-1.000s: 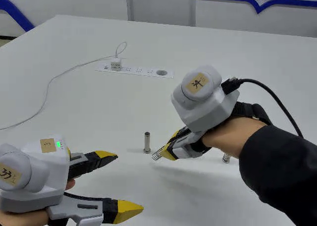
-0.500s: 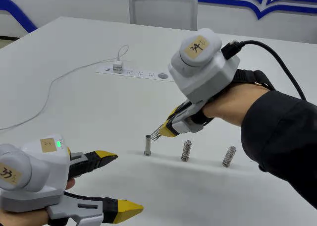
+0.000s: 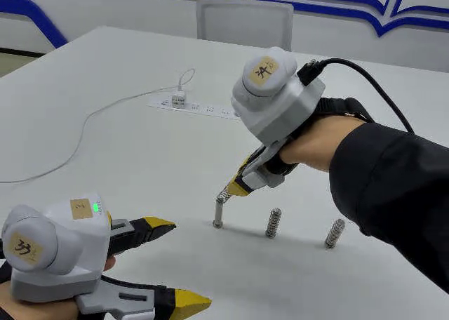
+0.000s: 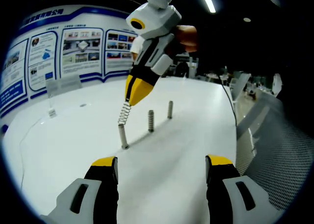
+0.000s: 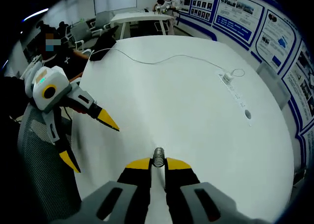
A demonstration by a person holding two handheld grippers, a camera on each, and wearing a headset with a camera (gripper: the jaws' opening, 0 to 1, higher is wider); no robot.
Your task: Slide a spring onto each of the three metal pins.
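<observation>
Overhead first, from the head view: the right gripper [image 3: 235, 188] is clamped on a spring [image 3: 223, 194] whose lower end meets the top of the bare pin [image 3: 218, 213]; half a second ago that end hung above and right of it. To the right stand a sprung pin [image 3: 273, 222] and a second sprung pin [image 3: 335, 233], with a power strip [image 3: 193, 107] beyond. The left gripper [image 3: 184, 264] sits near, jaws wide. Left gripper view: the spring is tilted, seen side-on. Right gripper view: the spring is end-on, covering the pin
</observation>
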